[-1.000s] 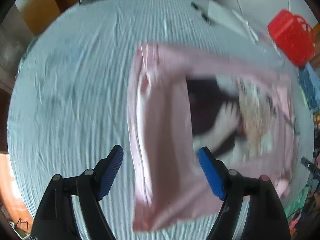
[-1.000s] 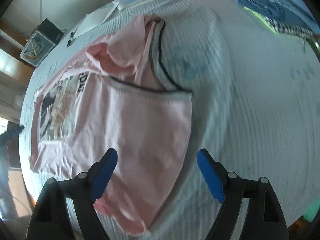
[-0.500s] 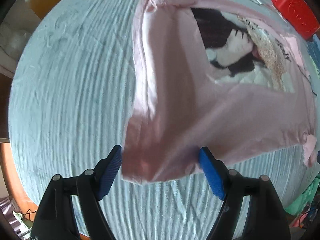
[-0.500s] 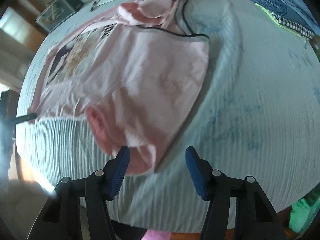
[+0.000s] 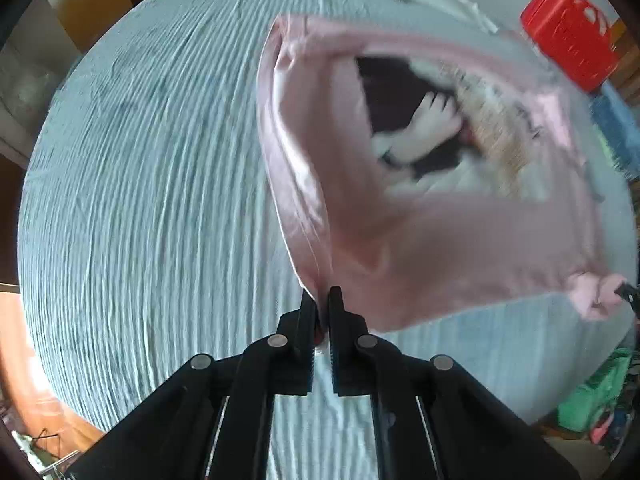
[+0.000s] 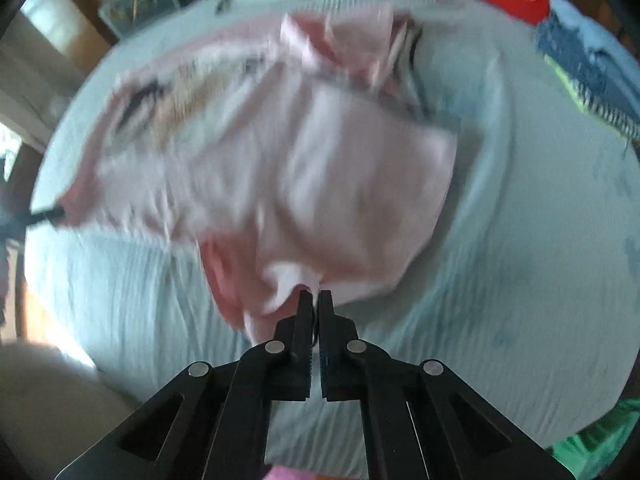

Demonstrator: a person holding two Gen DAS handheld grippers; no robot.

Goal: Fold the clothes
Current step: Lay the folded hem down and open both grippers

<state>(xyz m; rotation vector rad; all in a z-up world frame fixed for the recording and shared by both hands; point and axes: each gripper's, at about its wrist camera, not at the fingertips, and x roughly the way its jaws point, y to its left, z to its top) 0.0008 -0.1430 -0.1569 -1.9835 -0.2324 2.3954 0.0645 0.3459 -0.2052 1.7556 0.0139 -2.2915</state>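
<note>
A pink T-shirt with a printed front is lying spread across the pale blue ribbed bed, its near edge lifted off the cover. The left gripper is pinching the near left corner of the hem, its fingers clamped together on a narrow fold of cloth. The right gripper is doing the same at the opposite near corner, fingers closed on a bunched bit of pink fabric, and that same corner is showing at the right edge of the left wrist view. The cloth is draping and blurring between the two holds, so it is looking thin, light and limp, with no stiffness to keep a crease by itself. It is likely to sag in the middle and slide on itself, so corners and seams are the sensible places to hold, as both grippers are doing now. Judging by the raised near edge, a fold toward the far side of the bed appears to be under way, though the blur in the right wrist view is making the collar end hard to read. At the far right corner of the bed a red plastic basket is standing; what it holds cannot be told. Beside it, blue and checked clothes are lying in a pile.
</note>
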